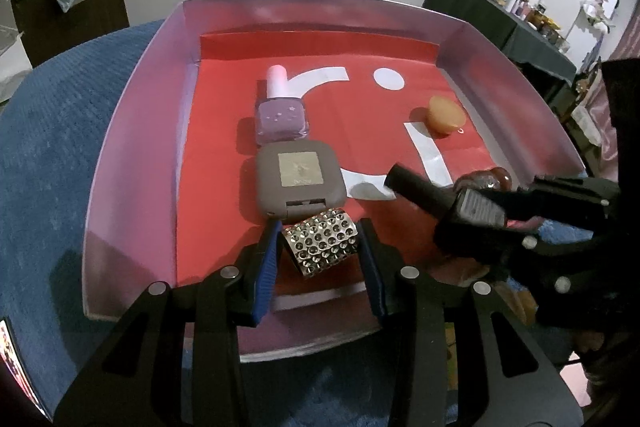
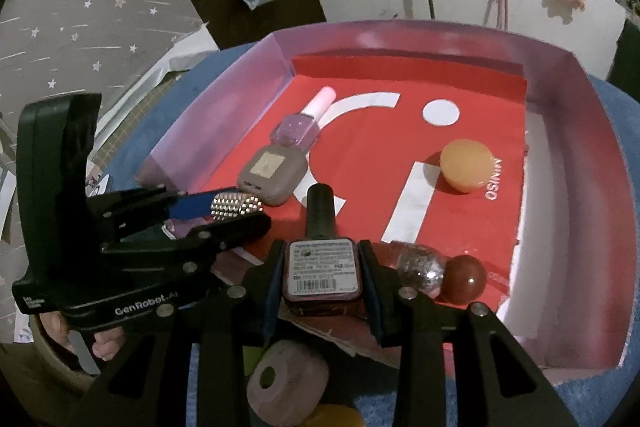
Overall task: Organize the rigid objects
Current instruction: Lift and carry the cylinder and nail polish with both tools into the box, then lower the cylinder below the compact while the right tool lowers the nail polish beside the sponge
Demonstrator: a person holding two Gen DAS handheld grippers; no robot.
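Note:
A shallow box with a red floor (image 1: 224, 155) (image 2: 372, 155) holds a purple nail polish bottle (image 1: 282, 115) (image 2: 298, 127), a taupe square compact (image 1: 298, 181) (image 2: 272, 173) and an orange round lid (image 1: 446, 113) (image 2: 466, 165). My left gripper (image 1: 320, 247) (image 2: 256, 213) has its fingers around a silver studded cuff (image 1: 320, 245) (image 2: 236, 206) at the box's near edge. My right gripper (image 2: 322, 271) (image 1: 492, 213) is shut on a dark nail polish bottle (image 2: 322, 255) (image 1: 432, 191), black cap pointing into the box.
A glittery ball (image 2: 420, 267) and a dark red ball (image 2: 464, 279) lie at the near right of the box. A pink ring-shaped object (image 2: 288, 383) lies below the right gripper. The box stands on a blue cloth (image 1: 60, 147).

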